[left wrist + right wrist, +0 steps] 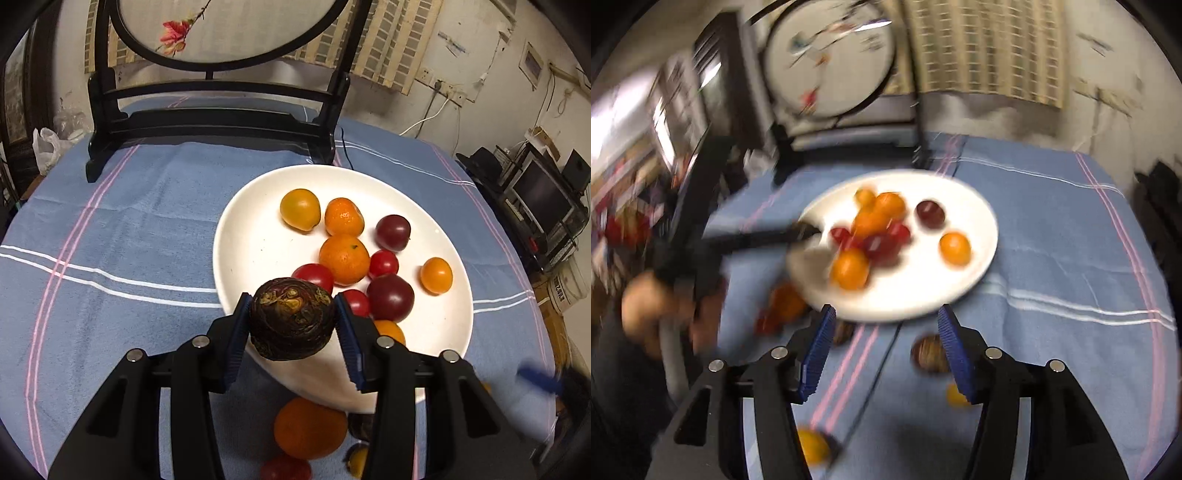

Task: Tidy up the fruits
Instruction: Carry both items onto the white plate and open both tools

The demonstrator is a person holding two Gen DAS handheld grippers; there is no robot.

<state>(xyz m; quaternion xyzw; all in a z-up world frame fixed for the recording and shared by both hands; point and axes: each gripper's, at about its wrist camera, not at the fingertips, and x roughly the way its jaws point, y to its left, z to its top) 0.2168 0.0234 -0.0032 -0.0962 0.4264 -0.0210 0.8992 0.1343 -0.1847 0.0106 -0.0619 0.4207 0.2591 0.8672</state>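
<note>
So the left gripper [293,319] has its blue pads clamped on a dark brown, wrinkly round fruit [291,317], holding it up over the near-left rim of the white plate [251,236]. The plate sits on a blue striped tablecloth [110,221] and already has a bunch of fruit on it: a couple of oranges [344,259], some red tomatoes [383,263], two dark plums [390,297] and a few small yellow-orange ones [436,275]. A bigger orange [309,428] is off the plate, on the cloth just below its near edge, with more small fruit around it. The right wrist view is pretty blurry, but the right gripper [886,350] has its jaws standing apart with nothing between the pads, just cloth under them, and a brown round fruit [928,353] lies on the cloth right by its right finger
</note>
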